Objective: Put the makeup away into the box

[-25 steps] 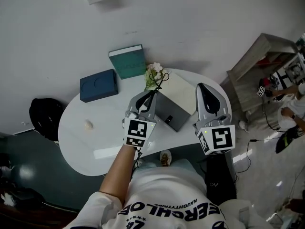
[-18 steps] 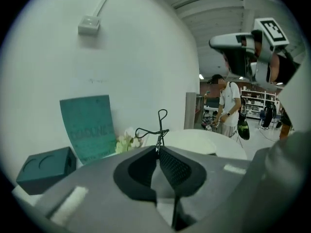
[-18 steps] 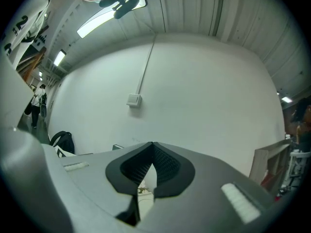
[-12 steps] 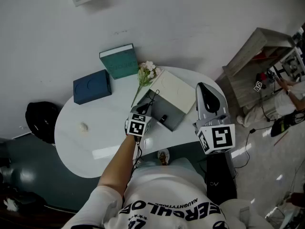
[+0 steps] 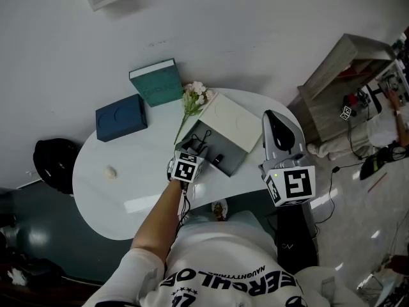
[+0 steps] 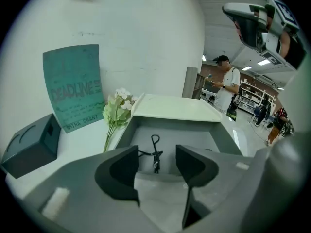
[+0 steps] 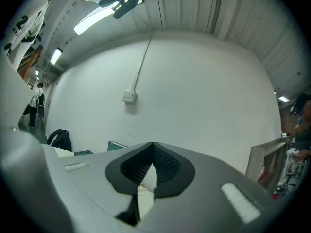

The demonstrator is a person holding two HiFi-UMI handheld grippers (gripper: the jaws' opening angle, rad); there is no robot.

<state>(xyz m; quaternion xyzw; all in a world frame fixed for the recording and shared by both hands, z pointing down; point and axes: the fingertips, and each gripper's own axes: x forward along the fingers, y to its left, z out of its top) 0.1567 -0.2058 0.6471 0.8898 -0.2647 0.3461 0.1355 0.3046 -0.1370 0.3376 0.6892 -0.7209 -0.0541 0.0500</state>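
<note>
Lowered to the box (image 6: 194, 132) at its 12 o'clock, the left claw (image 6: 156, 165) has released the eyelash curler (image 6: 154, 154) inside, so one item looks stowed; the right claw (image 7: 151, 168) is clenched, empty.

Grey box (image 5: 239, 157), cream lid (image 5: 231, 121), white table (image 5: 121, 184), teal book (image 5: 156, 82), navy case (image 5: 121, 116).

Both grippers held out front, nothing gripped.
Bare forearm (image 5: 160, 216) aims left gripper (image 6: 156, 166) toward 1 o'clock, jaws apart; right gripper (image 7: 152, 168) at its 3 o'clock, jaws together, aimed 12.
</note>
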